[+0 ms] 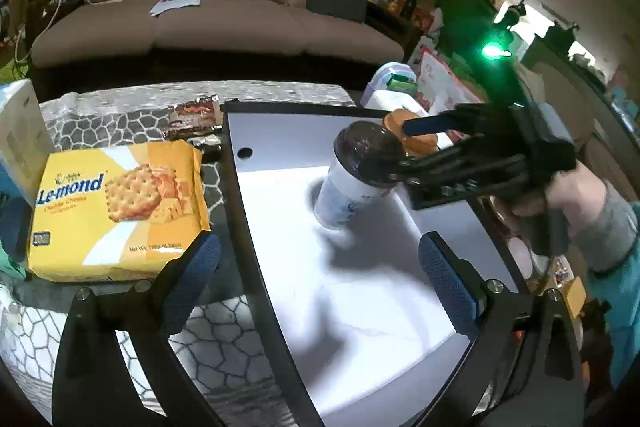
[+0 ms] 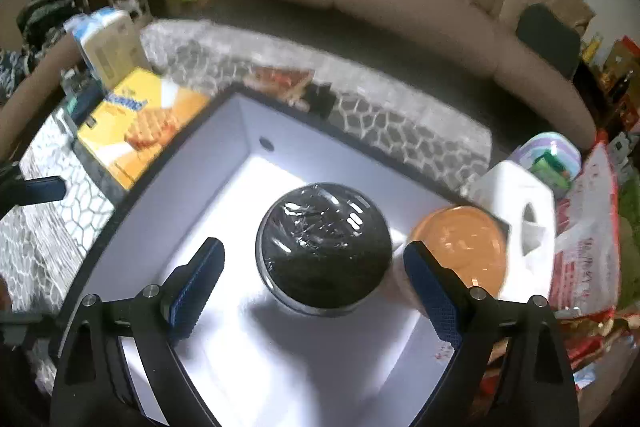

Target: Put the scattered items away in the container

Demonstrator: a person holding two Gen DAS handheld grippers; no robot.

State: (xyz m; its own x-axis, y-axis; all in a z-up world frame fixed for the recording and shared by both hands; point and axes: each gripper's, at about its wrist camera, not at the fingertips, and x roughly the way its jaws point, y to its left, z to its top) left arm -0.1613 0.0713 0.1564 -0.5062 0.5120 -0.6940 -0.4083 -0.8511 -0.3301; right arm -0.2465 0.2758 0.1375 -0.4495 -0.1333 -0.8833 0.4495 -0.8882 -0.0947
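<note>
A white-lined box with a black rim (image 1: 234,187) (image 2: 240,99) stands on the patterned table. Upright inside it is a white cup with a dark wrapped lid (image 1: 360,163) (image 2: 324,247). An orange-lidded cup (image 1: 412,133) (image 2: 460,243) stands at the box's far right corner. My right gripper (image 1: 404,151) (image 2: 312,255) hangs over the dark-lidded cup, open, its pads on either side and not touching it. My left gripper (image 1: 316,255) is open over the box's near left part with nothing between its fingers. A yellow cracker pack (image 1: 116,207) (image 2: 140,123) lies left of the box.
A brown snack wrapper (image 1: 196,119) (image 2: 284,79) lies behind the box. A white carton (image 1: 20,135) (image 2: 108,43) stands at the far left. A toilet roll (image 2: 516,211) and red bags (image 2: 588,227) crowd the right side. A brown sofa (image 1: 224,15) is beyond the table.
</note>
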